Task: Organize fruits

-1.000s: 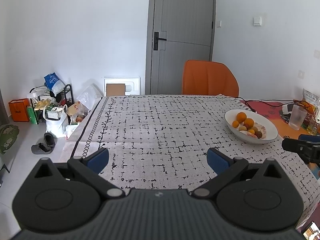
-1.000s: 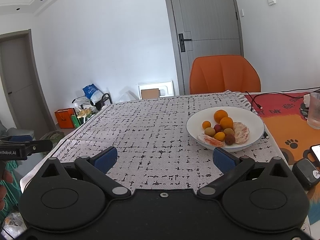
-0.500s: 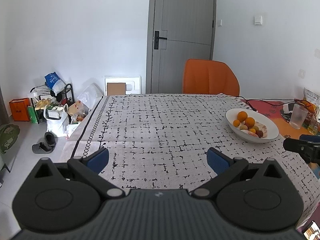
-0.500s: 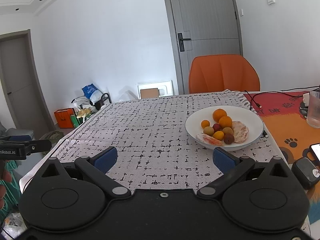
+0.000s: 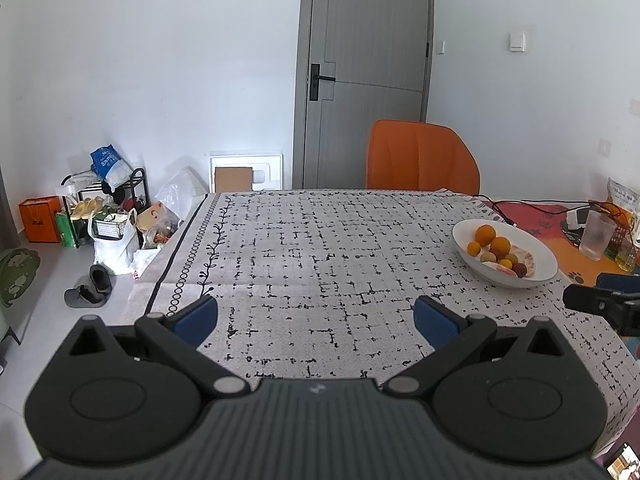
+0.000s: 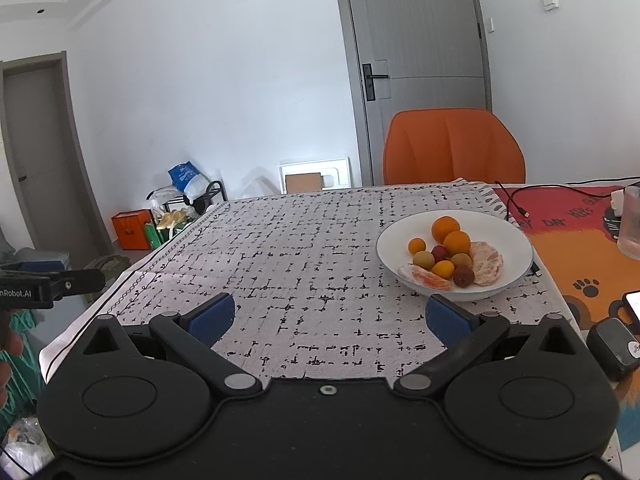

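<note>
I am seeing the glass [image 6: 631, 222] being cut off by the right edge in my right wrist view, and the phone [image 6: 633, 305] below it showing only a corner. The small fruits [image 5: 503, 254] are blurring together in my left wrist view.

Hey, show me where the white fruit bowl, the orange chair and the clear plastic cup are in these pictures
white fruit bowl [image 6: 508, 236]: right wrist view, bare inner wall at the far right.
orange chair [image 6: 452, 148]: right wrist view, middle of the backrest.
clear plastic cup [image 5: 597, 236]: left wrist view, middle of its side wall.
</note>
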The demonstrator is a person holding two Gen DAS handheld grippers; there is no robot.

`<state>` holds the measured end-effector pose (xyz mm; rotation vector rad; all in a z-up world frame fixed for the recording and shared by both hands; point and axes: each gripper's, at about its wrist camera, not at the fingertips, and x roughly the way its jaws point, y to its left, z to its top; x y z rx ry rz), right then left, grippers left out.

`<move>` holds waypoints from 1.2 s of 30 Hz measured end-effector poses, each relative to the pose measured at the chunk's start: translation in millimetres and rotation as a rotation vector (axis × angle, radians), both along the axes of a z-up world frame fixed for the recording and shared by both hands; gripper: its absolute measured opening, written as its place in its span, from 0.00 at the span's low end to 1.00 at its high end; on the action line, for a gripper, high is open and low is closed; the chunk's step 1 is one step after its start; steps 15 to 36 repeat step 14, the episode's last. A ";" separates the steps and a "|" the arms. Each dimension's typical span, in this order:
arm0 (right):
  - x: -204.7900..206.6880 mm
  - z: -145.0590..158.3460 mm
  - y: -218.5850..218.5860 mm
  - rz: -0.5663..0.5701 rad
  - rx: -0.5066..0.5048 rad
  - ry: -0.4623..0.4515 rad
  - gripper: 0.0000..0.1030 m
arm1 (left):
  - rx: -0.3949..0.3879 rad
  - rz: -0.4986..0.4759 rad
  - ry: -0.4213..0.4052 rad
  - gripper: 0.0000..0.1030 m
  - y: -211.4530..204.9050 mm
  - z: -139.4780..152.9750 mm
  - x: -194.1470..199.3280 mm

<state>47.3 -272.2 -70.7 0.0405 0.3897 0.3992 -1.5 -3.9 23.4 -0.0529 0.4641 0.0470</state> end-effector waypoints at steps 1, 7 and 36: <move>-0.1 0.0 0.0 0.001 0.001 -0.001 1.00 | -0.001 -0.001 0.001 1.00 0.0 0.0 -0.1; 0.3 -1.2 -1.6 -0.005 0.003 0.003 1.00 | 0.000 -0.012 0.002 1.00 -0.7 -0.5 -0.3; 2.9 -4.5 -1.9 -0.006 0.005 0.013 1.00 | 0.009 -0.021 0.010 1.00 -5.0 -2.4 1.3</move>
